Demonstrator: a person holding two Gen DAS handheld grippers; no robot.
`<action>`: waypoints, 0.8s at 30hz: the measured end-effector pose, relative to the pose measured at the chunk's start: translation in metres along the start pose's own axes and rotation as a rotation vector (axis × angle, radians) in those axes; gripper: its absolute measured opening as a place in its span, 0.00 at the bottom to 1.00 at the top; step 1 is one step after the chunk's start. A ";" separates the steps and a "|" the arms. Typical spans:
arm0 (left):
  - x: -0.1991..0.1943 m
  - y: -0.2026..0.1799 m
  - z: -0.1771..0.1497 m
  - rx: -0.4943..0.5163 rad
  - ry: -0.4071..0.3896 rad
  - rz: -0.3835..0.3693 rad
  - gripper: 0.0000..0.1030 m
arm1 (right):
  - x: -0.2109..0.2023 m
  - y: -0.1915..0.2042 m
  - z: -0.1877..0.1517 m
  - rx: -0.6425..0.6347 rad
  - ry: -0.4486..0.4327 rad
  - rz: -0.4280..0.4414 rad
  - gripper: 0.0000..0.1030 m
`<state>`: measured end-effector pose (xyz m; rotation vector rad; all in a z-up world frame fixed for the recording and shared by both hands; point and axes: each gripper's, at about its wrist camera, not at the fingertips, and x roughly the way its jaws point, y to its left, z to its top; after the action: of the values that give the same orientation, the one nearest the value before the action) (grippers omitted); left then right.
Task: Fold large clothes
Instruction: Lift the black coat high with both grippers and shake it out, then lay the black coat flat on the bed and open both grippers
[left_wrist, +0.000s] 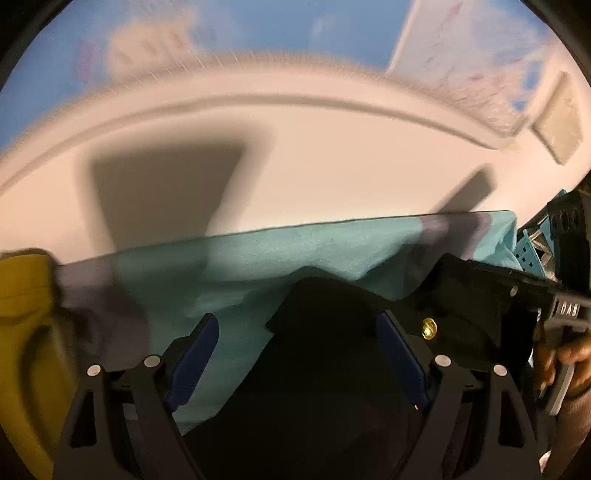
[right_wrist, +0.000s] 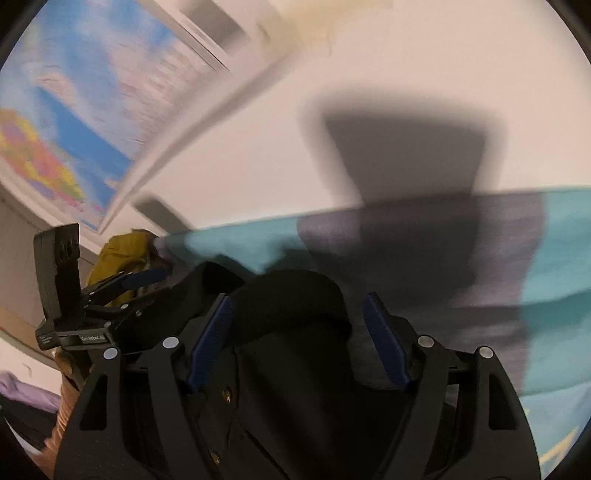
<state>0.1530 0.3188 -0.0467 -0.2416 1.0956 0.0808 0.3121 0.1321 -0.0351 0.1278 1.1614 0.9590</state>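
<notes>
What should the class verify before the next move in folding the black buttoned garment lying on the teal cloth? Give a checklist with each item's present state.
1. Left gripper open, nothing pinched: ok.
2. Right gripper open, its blue pads off the fabric: ok.
3. Black buttoned garment lying on the teal cloth: ok.
4. Garment smooth and flat: not ok; a raised hump sits between the right gripper's pads.
5. Mustard-yellow garment clear of the black one: cannot tell, blurred.
6. Garment's full outline in view: not ok.
</notes>
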 end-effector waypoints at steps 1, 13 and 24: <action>0.008 -0.002 0.001 0.011 0.025 -0.003 0.79 | 0.004 0.000 0.000 0.001 0.014 0.013 0.59; -0.037 -0.037 -0.032 0.210 -0.244 0.036 0.26 | -0.039 0.067 -0.033 -0.540 -0.333 -0.124 0.20; 0.003 -0.033 -0.050 0.284 -0.148 0.240 0.67 | -0.012 0.050 -0.045 -0.441 -0.233 -0.323 0.72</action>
<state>0.1165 0.2747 -0.0658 0.1500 0.9711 0.1532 0.2461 0.1375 -0.0190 -0.2891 0.7087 0.8628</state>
